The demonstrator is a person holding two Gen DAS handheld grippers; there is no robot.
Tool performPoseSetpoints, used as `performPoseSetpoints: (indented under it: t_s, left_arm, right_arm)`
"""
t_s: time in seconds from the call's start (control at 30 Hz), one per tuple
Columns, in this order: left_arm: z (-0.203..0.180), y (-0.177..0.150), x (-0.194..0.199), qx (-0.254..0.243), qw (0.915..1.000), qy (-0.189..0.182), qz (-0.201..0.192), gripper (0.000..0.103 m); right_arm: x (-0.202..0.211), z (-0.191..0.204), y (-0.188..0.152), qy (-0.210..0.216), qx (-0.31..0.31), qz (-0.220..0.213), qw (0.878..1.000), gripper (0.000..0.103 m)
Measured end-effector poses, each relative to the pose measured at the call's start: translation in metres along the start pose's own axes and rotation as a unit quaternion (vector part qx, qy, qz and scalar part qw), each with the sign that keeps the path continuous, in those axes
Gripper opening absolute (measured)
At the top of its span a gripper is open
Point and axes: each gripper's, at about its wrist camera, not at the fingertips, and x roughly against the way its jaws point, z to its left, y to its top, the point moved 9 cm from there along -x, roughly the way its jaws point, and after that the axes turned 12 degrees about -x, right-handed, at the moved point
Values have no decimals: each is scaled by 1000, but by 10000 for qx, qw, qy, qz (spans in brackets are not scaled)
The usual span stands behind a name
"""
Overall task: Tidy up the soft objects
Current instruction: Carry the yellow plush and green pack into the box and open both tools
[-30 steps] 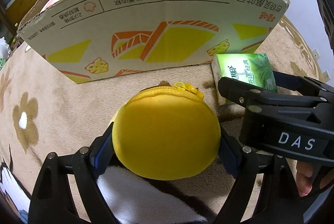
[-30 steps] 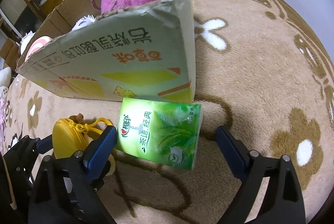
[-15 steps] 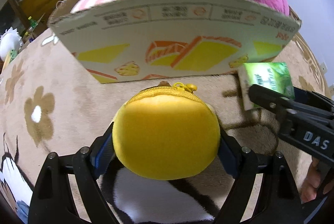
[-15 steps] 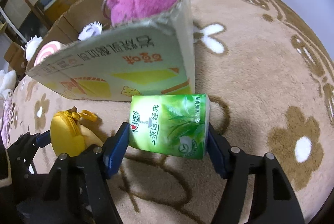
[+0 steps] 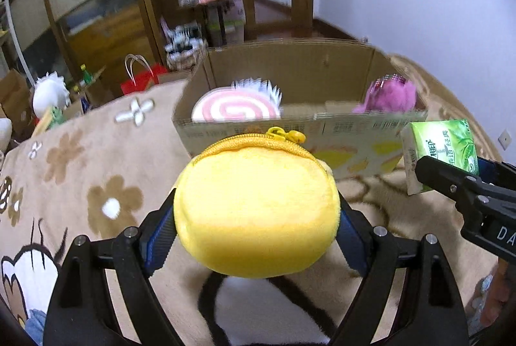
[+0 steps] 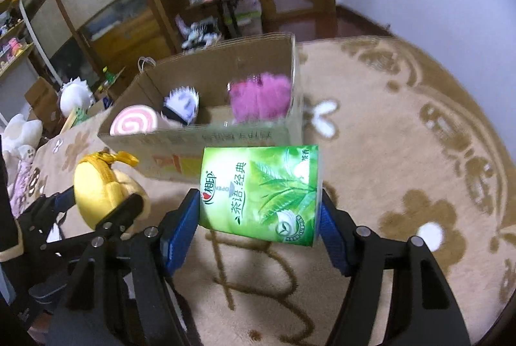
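My left gripper (image 5: 258,217) is shut on a round yellow plush pouch (image 5: 258,210) with a zipper and holds it above the blanket, in front of the cardboard box (image 5: 290,62). My right gripper (image 6: 259,217) is shut on a green tissue pack (image 6: 261,191) and holds it in the air near the box's right front corner (image 6: 295,133). The box holds a pink swirl plush (image 5: 235,110), a white spiky plush (image 6: 182,104) and a magenta furry plush (image 5: 390,96). The tissue pack also shows in the left wrist view (image 5: 441,149), and the pouch in the right wrist view (image 6: 96,191).
A beige flower-patterned blanket (image 6: 403,152) covers the surface. White plush toys (image 6: 22,129) lie at the far left edge. Wooden shelves (image 5: 96,7) and a cluttered small table (image 6: 222,0) stand behind the box. A red bag (image 5: 142,81) sits beyond the blanket.
Both grippers have risen with their loads, so the box's inside now shows. The right gripper closed on the tissue pack and lifted it off the blanket.
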Motion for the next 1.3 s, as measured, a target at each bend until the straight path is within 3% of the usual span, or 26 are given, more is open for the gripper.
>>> performPoseSetpoints:
  t_s: [0.13, 0.37, 0.6, 0.87, 1.3]
  left_arm:
    - [3, 14, 19, -52, 9991, 170, -377, 85]
    - [9, 47, 50, -14, 9942, 143, -1070, 85]
    - [30, 82, 65, -36, 9895, 196, -1429, 85]
    - [44, 105, 48, 30, 9888, 178, -1479, 85]
    - [43, 108, 4, -41, 9906, 55, -1365, 86]
  right_arm:
    - [20, 7, 13, -25, 188, -456, 9988, 73]
    - [47, 20, 37, 165, 253, -1127, 9932, 73]
    - [59, 30, 63, 387, 236, -1376, 9895, 73]
    - [53, 41, 95, 480, 319, -1596, 9855, 73]
    - [6, 42, 111, 793, 39, -1189, 9897, 74]
